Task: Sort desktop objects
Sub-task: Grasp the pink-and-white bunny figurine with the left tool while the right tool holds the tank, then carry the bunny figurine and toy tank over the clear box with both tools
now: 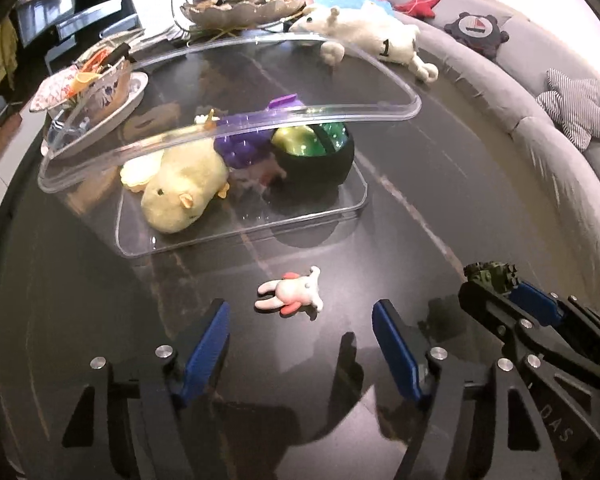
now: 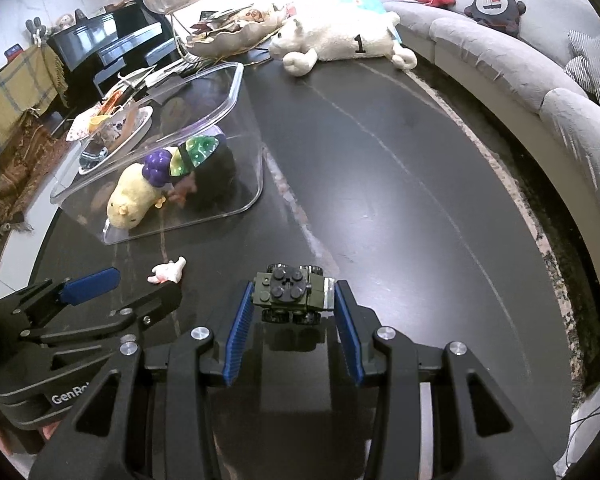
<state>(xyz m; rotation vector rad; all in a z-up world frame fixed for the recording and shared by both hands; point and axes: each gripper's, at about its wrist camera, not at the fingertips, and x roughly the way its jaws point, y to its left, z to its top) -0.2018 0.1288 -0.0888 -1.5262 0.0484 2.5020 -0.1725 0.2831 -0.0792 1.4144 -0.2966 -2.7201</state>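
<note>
Left wrist view: the left tool (image 1: 300,322) hangs with jaws apart over the dark tabletop (image 1: 400,184), a small white rabbit toy (image 1: 290,292) lying just ahead — light, probably soft, best pinched across its body; its long axis runs left-right, head rightward.

Right wrist view: the right tool (image 2: 294,312) grips a green brick-built truck (image 2: 292,294) by its sides — rigid, likely to break apart if squeezed hard.

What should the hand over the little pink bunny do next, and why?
Probably lower the left gripper a little more and close on the pink bunny. The bunny lies loose on the dark table, just ahead of the open blue fingers, not yet touched. The right gripper already holds the green toy truck, and the clear bin stands open.
</note>
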